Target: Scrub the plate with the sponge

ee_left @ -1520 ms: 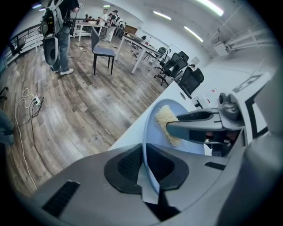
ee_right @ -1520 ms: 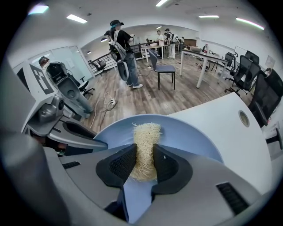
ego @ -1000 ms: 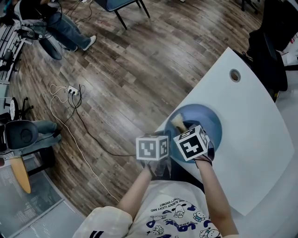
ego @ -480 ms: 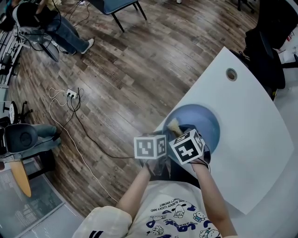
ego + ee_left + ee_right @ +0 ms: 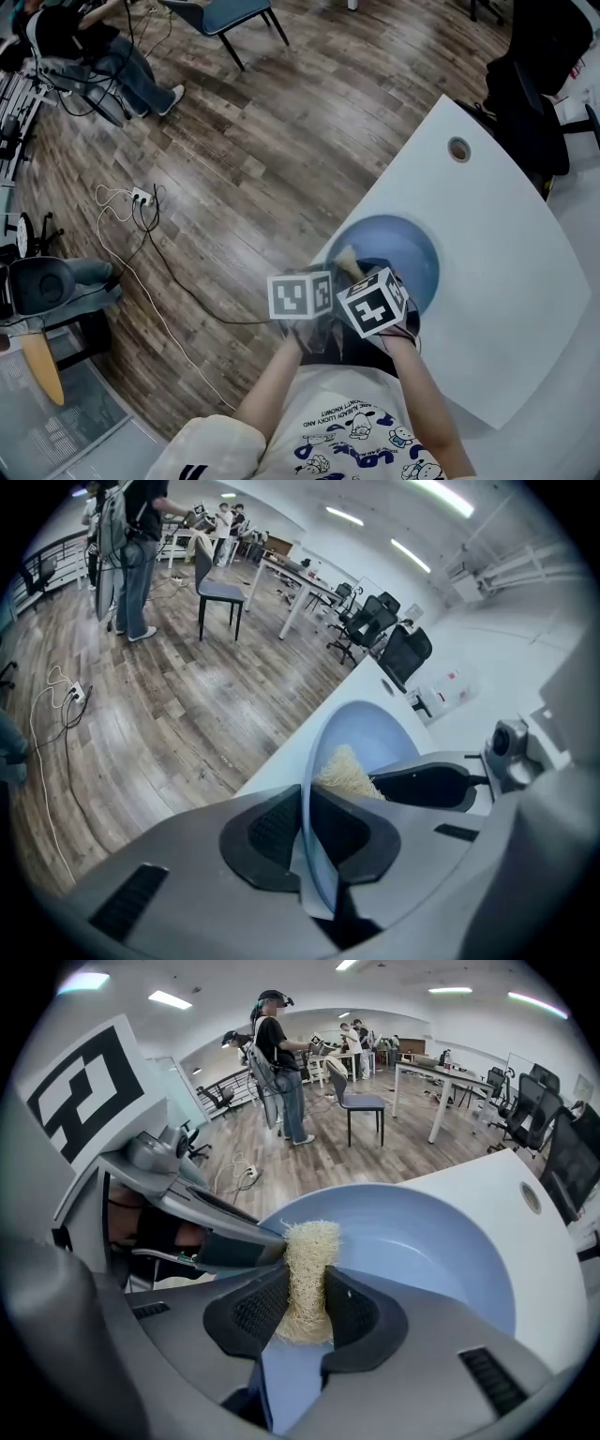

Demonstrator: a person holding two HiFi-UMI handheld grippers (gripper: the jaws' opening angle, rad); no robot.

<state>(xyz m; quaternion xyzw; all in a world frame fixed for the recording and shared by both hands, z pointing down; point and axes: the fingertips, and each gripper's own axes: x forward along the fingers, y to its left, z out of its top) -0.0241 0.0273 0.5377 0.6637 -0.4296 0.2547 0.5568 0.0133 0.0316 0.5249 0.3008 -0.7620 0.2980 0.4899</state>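
Head view: one round blue plate (image 5: pixel 403 248), smooth and glossy, with a shallow dish and a thin raised rim. One white table (image 5: pixel 506 244) lies under the plate, matte, with a curved edge. It has one round metal-ringed hole (image 5: pixel 458 148) well beyond the plate's far rim. At the plate's near rim I count two marker cubes, one per gripper: the left cube (image 5: pixel 300 295) and the right cube (image 5: pixel 373 302), both with black-and-white square patterns.

Left gripper view: the left gripper (image 5: pixel 309 832) has its dark ribbed pads almost together, pinching the plate's near rim. The rim passes edge-on between the pads.

Right gripper view: the right gripper (image 5: pixel 305 1312) has its pads partly apart and pressed on one sponge (image 5: pixel 307 1260). The sponge is pale straw-coloured, coarse and fibrous like loofah, an upright oblong with frayed edges. Its top sticks out past the pads over the plate's inner face, just inside the near rim and beside the left gripper's tip. I cannot tell whether the fibres touch the plate's surface.

Count: plate 1, sponge 1, grippers 2, cubes 2.
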